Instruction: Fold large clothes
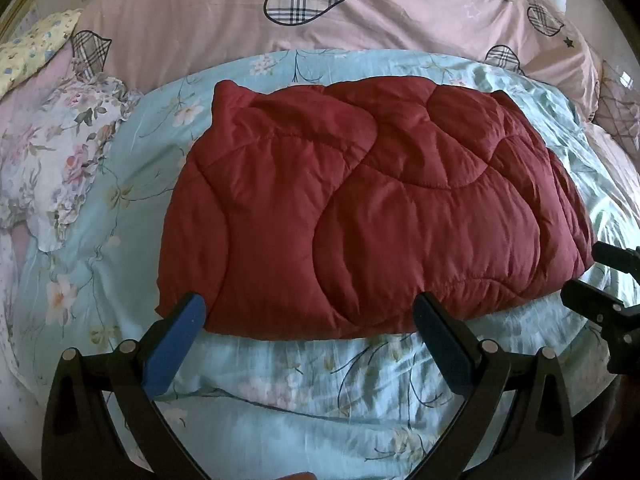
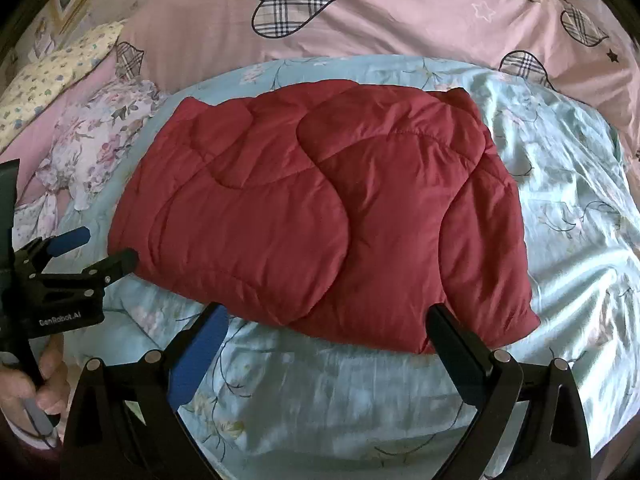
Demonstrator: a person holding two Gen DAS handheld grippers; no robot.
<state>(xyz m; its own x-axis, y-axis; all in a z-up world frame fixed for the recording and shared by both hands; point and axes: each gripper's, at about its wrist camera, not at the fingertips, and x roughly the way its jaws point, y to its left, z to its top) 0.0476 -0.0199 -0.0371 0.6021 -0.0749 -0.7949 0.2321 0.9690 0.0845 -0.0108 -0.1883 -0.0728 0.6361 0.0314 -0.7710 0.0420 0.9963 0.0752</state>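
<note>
The red quilted garment (image 1: 360, 208) lies folded into a puffy bundle in the middle of the frame, on the light blue floral sheet (image 1: 312, 392) of the bed. Low in the left wrist view, the left gripper (image 1: 308, 312) has its 2 fingers spread wide, released, their tips at the bundle's near edge and grasping nothing. The right gripper (image 2: 326, 322) is equally wide open and empty-handed at the same edge.
</note>
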